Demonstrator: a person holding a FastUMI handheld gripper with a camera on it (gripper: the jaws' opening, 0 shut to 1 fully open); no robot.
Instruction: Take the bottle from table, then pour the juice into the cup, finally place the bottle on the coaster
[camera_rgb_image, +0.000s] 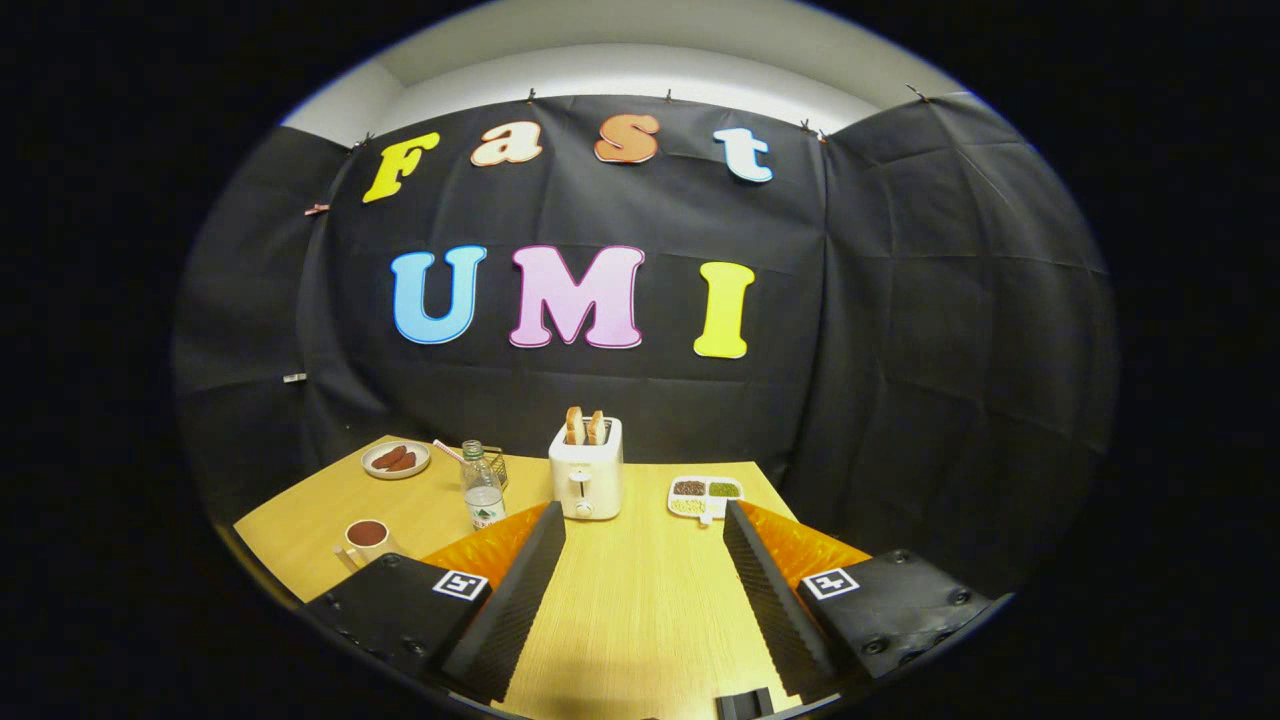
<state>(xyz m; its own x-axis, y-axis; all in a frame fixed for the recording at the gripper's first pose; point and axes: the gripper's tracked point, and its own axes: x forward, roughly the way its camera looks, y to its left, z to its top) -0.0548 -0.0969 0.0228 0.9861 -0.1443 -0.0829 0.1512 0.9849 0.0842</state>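
The gripper (640, 520) hovers above the wooden tabletop (640, 610), level and pointing toward the back wall, its two ribbed black fingers (515, 590) spread wide with bare wood between them and nothing in their grasp. Each finger mount carries a small square black-and-white marker (460, 585); no words on them can be read.

Just beside the tip of the left finger stands the cup (367, 540), with a dark brown surface at its top. Beyond that fingertip the bottle (482, 490) stands upright, clear, capped, with a label whose print is too small to read. Just behind the bottle is a small wire basket (497, 462).

Ahead, between the fingertips, sits a white toaster (586, 470) with two slices of toast (585, 427) sticking up. To its right lies a white divided tray (706, 494) holding dark, green and pale contents. Far left, a plate (396, 460) holds brown pieces.
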